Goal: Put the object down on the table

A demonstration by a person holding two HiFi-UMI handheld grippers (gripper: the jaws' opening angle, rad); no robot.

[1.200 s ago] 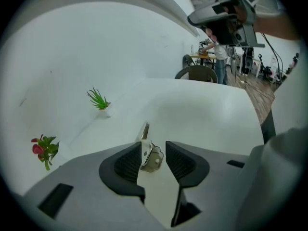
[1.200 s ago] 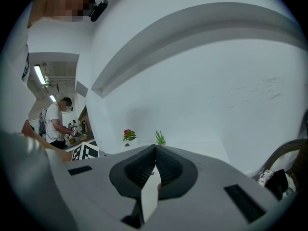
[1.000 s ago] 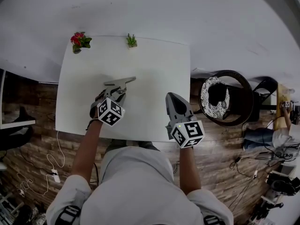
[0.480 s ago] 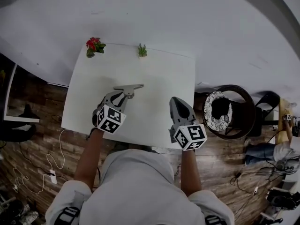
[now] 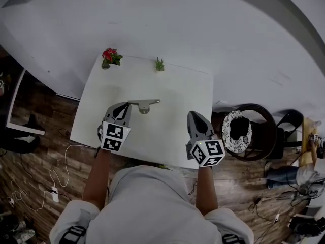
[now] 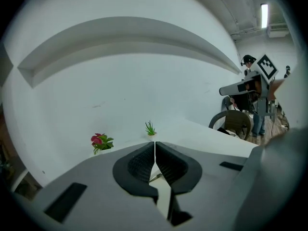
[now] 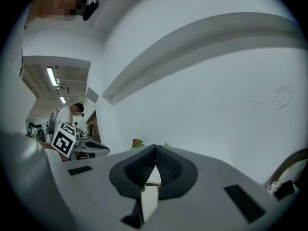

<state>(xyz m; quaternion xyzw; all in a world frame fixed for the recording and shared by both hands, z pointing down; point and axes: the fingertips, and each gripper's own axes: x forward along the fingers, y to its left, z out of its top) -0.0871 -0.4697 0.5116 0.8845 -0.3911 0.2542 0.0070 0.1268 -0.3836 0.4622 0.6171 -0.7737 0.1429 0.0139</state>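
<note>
On the table [image 5: 175, 136] the object [image 5: 146, 104] seems laid down already, clear of the left gripper [image 5: 124, 107], which is clenched empty, as is the right gripper [image 5: 195, 116].

Red flower plant [image 5: 109, 57] is standing well ahead of the right gripper's fingers [image 5: 197, 120], far off to their left. Small green plant [image 5: 160, 64] is standing well ahead too, slightly left of them, apart from the red one. Both are sitting close to the white wall [image 5: 177, 24]. Round dark chair [image 5: 227, 131] with a speckled cushion is sitting just right of the fingers. Wood floor [image 5: 40, 161] is showing behind and left of them, with a white cable [image 5: 53, 179] trailing across it. A person [image 5: 299, 176] is sitting far right, partly cut off. Ceiling light [image 6: 264, 14] is glowing high up in the left gripper view.
</note>
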